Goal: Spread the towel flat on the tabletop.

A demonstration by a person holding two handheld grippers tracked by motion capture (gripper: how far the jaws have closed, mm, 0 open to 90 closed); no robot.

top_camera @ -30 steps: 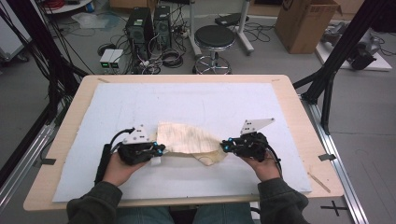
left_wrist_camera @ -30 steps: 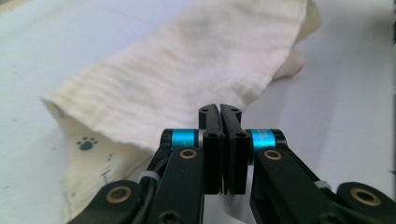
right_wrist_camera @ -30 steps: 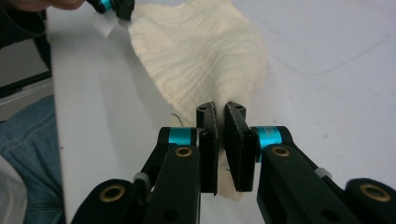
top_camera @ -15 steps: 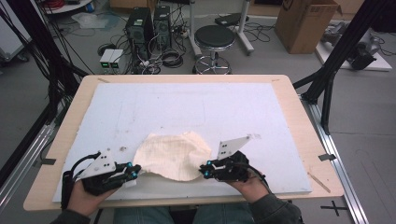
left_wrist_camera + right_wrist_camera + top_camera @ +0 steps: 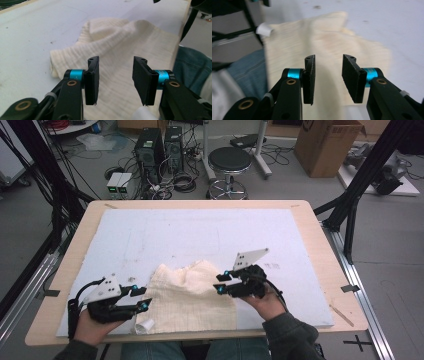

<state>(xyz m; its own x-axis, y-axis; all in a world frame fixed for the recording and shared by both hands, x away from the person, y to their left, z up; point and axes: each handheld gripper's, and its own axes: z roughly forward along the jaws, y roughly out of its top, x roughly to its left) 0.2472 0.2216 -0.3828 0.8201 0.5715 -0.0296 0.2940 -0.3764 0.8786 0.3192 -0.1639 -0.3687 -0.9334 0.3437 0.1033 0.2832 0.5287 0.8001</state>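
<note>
One cream cloth lay on the near part of the worktop, between the two claws. It was a soft ribbed knit with fine lines running across it, flat and roughly square toward the near edge, bunched into rounded folds at its far side. A small white tag curled at its near left corner.

The left claw sat just beside the cloth's left edge; its jaws had just been opening and stood apart, with nothing pressed between the flat black pads, the cloth lying beyond and beneath them in the left gripper view. The right claw hung over the cloth's right side, its jaws likewise just opened and apart, gripping nothing. Each claw was black plastic with teal collars at the jaws and a grey three-cornered plate on top, held in a hand that came in from the near edge.

A pale blue-white mat, faintly smudged, covered the worktop, with a light wooden border left bare around it. Beyond it, on the grey floor, stood a round black stool, two dark computer towers amid tangled cables, and a cardboard box. Black frame struts rose at both sides.
</note>
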